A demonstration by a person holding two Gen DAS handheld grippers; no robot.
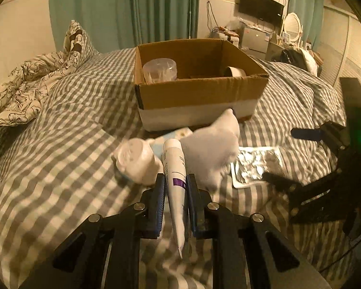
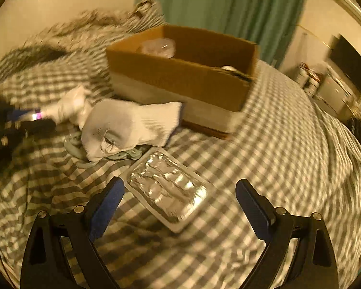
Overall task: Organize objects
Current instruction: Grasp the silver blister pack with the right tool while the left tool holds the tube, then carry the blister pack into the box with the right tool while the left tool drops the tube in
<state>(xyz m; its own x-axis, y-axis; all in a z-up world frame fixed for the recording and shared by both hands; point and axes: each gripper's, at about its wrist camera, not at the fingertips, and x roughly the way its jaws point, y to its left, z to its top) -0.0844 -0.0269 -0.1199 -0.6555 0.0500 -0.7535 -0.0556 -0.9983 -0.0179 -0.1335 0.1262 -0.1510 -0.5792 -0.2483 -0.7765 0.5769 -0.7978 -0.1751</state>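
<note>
Tube [image 1: 174, 166] — white, purple-banded, in left tool [image 1: 175, 187]

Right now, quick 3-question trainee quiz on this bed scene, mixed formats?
1. True or false: the left tool is shut on the white tube.
2. What lies between the right tool's open fingers? A) white sock B) foil blister pack C) white bottle
3. Fill in: the clear plastic jar sits inside the ____.

Key: 1 true. 2 B, the foil blister pack; the white sock lies farther off. 3 cardboard box.
</note>
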